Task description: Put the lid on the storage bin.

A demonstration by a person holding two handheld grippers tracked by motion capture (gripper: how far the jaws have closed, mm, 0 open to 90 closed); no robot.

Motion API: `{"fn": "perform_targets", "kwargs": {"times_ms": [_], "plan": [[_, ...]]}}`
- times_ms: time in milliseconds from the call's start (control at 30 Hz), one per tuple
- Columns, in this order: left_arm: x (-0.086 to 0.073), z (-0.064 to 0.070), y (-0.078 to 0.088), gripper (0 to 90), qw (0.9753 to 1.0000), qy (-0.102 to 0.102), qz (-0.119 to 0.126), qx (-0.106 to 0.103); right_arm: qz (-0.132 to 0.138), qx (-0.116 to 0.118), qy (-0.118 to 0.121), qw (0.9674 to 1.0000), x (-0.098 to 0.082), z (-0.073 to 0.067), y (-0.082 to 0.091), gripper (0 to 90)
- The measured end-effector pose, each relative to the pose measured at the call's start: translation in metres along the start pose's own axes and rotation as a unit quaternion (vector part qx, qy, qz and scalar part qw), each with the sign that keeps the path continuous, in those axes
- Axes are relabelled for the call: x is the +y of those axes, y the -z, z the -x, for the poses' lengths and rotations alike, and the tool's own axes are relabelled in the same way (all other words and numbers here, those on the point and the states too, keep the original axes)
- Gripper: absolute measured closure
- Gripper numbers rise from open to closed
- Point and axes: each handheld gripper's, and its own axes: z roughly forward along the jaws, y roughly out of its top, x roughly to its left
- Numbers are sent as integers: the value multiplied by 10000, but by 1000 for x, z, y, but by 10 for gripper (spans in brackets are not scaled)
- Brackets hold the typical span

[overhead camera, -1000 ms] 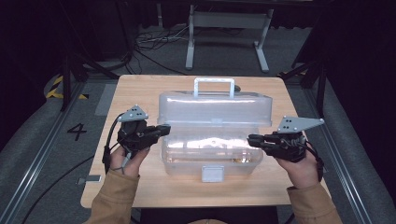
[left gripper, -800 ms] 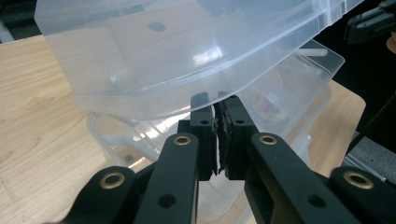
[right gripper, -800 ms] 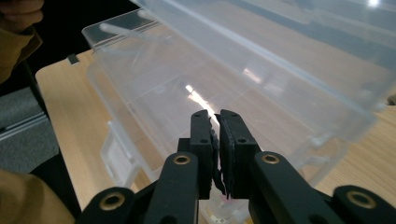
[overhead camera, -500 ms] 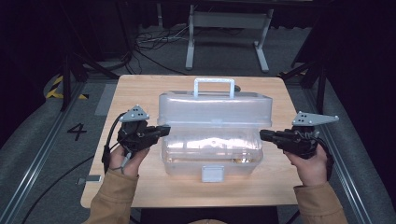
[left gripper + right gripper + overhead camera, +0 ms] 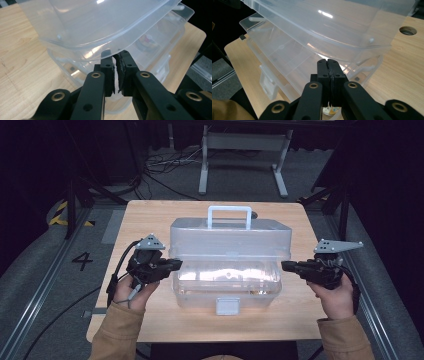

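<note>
The clear plastic storage box [image 5: 227,265] sits in the middle of the wooden surface [image 5: 150,215], its white carry handle [image 5: 229,215] standing up at the far side and its front latch [image 5: 227,305] hanging at the near side, toward me. Judging by the gap I see between the upper and lower parts, the lid [image 5: 100,22] is already lifted off the base [image 5: 294,65] and tilted up, so the latch looks undone and the opening has begun; swinging the lid fully back is what I judge is left.

My left hand-held gripper [image 5: 172,265] is at the box's left end. In the left gripper view its jaws have just been opening a little, and they stand a narrow slit apart right under the lid's rim, with what seems to be a thin edge of clear plastic between the pads; I cannot tell whether they press on it.

My right hand-held gripper [image 5: 287,266] hovers just beside the box's right end, apart from it. Its jaws have just been closing and now stand together, with nothing between them in the right gripper view.

Inside the base I can make out dividers and a small reddish item [image 5: 150,40], too blurred to name. A round hole [image 5: 407,30] is cut in the surface past the box
</note>
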Motion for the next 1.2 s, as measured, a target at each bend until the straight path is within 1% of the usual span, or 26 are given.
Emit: {"fn": "perform_targets", "kwargs": {"times_ms": [33,100,133,167,200,233,333,733,933,1100,1200], "plan": [[0,0,0,832,10000,0,0,0,0,0,0,10000,0,0,0,895],[1,0,0,831,9999,-58,-96,4,-22,-13,-6,10000,0,1,0,892],[1,1,0,830,9999,-31,-148,-13,-64,-4,-16,10000,0,0,0,890],[1,1,0,830,9999,-31,-148,-13,-74,-16,-14,10000,0,0,0,890],[1,0,-1,829,9997,-69,-217,-25,-88,-10,-19,10000,0,0,0,890],[1,0,-1,828,9997,-69,-217,-25,-88,-10,-19,10000,0,0,0,890],[1,1,-1,828,9994,-85,-336,-54,-149,-26,-3,9999,1,0,0,890],[1,2,-2,818,9974,-196,-681,-123,-484,-58,24,9988,1,-1,-3,886],[1,1,-2,816,9964,-233,-810,-113,-637,-68,48,9979,2,-2,-3,886],[1,3,-2,815,9946,-287,-995,4,-795,-22,64,9968,2,-2,-5,886],[0,3,-2,812,9939,-275,-1069,-10,-890,-30,92,9960,2,-2,-5,886]]}}
